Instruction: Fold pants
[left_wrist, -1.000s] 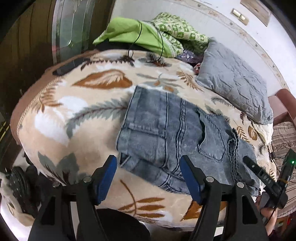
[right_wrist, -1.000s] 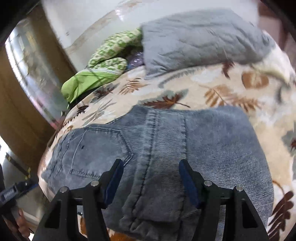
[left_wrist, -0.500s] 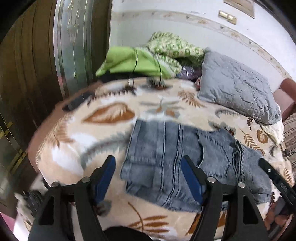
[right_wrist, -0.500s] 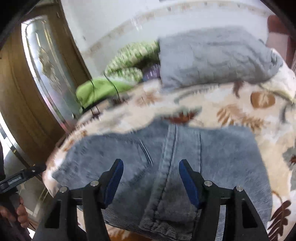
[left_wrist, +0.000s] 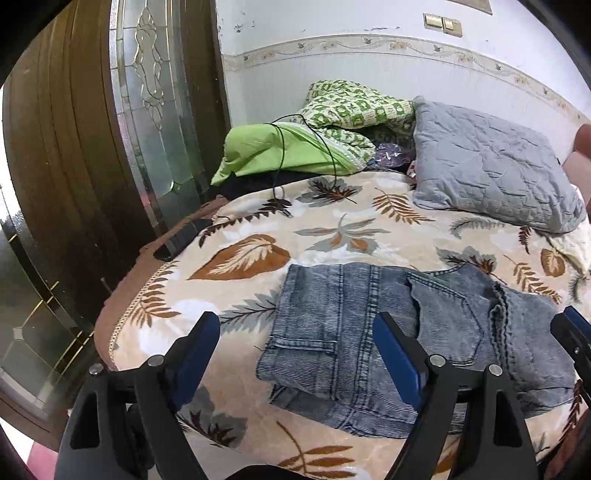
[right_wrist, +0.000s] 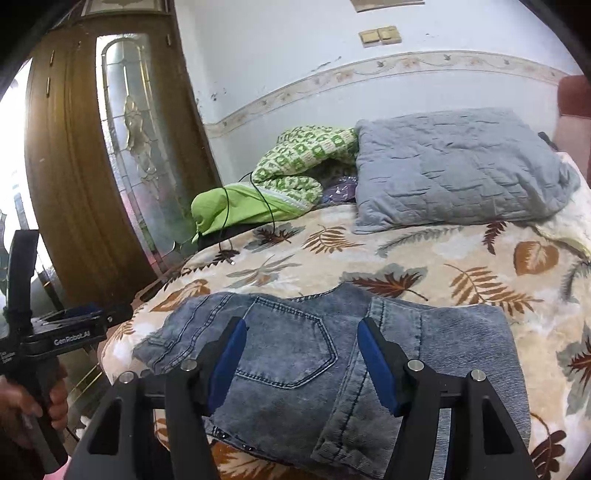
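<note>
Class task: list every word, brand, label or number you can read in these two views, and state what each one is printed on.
"GenRobot.AI": white print on the black body of the left claw, seen in the right wrist view.
Smaller white print at that body's far left edge: too small to read.
Jeans and wall switches: no readable text.

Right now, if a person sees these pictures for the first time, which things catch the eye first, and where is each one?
The folded grey-blue jeans lie at the near edge of the bed, on a cream blanket with a leaf print. Both grippers hang open above them, the left gripper and the right gripper, gripping nothing. At the far side by the wall rest a grey quilted pillow and a pile of green cloth.
</note>
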